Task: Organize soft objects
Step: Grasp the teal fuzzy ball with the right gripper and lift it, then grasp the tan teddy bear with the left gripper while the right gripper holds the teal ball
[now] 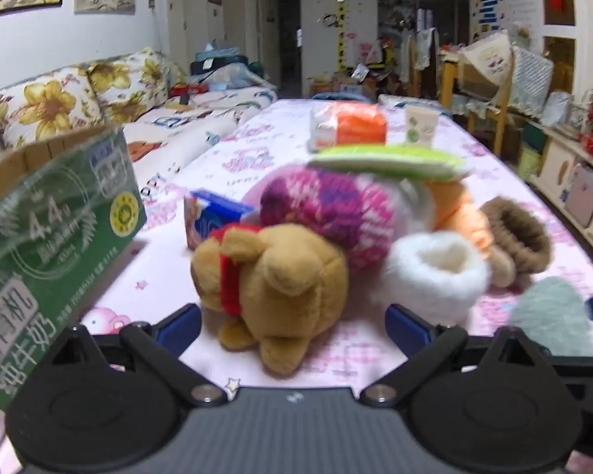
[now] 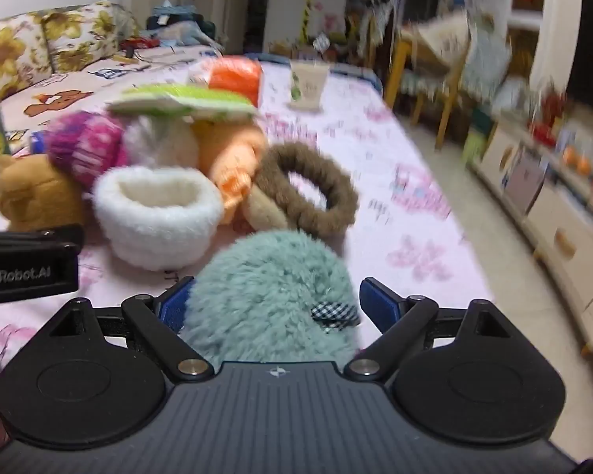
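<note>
A brown teddy bear (image 1: 272, 284) with a red scarf lies on the pink tablecloth, between the open fingers of my left gripper (image 1: 292, 326). Behind it sit a pink knitted ball (image 1: 328, 213), a white fluffy ring (image 1: 434, 276), an orange plush (image 1: 454, 205), a brown fuzzy ring (image 1: 521, 233) and a green flat pad (image 1: 387, 160). My right gripper (image 2: 276, 308) is open around a teal fluffy toy (image 2: 268, 292) with a checked patch; its left pad touches the fur. The pile shows in the right wrist view too: bear (image 2: 35, 193), white ring (image 2: 158, 213), brown ring (image 2: 312, 193).
A green milk carton box (image 1: 55, 237) stands at the left. A blue packet (image 1: 209, 221) lies behind the bear. An orange-and-white pack (image 1: 347, 126) and a paper cup (image 1: 420, 124) stand farther back. The table edge (image 2: 446, 213) drops to the floor on the right. A sofa (image 1: 59, 98) is at left.
</note>
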`<state>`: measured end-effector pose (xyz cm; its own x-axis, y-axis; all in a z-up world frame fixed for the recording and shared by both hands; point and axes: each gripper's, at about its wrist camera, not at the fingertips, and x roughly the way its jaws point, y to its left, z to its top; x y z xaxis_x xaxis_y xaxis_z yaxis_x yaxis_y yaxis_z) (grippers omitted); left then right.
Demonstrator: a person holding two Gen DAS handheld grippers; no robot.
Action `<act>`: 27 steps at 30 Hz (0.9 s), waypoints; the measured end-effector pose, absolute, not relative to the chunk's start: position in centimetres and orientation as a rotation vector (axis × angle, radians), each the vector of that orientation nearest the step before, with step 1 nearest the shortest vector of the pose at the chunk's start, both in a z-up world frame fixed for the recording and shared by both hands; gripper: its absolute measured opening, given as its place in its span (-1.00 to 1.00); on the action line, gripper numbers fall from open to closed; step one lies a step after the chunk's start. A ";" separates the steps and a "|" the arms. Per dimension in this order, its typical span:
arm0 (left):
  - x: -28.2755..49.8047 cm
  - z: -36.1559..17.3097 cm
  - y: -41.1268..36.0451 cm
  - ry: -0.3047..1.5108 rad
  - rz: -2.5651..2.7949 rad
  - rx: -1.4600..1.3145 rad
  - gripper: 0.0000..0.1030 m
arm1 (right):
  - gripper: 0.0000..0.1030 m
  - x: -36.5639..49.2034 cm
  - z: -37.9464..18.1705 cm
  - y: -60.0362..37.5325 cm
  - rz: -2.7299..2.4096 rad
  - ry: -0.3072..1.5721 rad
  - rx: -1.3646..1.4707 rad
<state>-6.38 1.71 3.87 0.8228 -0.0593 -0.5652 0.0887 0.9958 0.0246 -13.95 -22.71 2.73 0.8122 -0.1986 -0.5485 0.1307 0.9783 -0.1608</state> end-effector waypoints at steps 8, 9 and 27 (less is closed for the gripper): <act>-9.7 7.9 2.6 0.517 -0.069 0.061 0.93 | 1.00 -18.8 7.2 -22.5 -0.156 0.460 -0.108; -10.0 8.3 2.7 0.510 -0.064 0.068 0.93 | 1.00 -19.2 7.5 -22.5 -0.155 0.451 -0.100; -16.1 14.4 9.2 0.385 0.027 0.056 0.99 | 1.00 -23.0 9.8 -19.8 -0.063 0.394 -0.002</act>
<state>-16.15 9.20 14.41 0.9266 0.0370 -0.3742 -0.0156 0.9981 0.0602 -23.04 -19.78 9.77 0.9214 -0.0614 -0.3838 0.0607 0.9981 -0.0139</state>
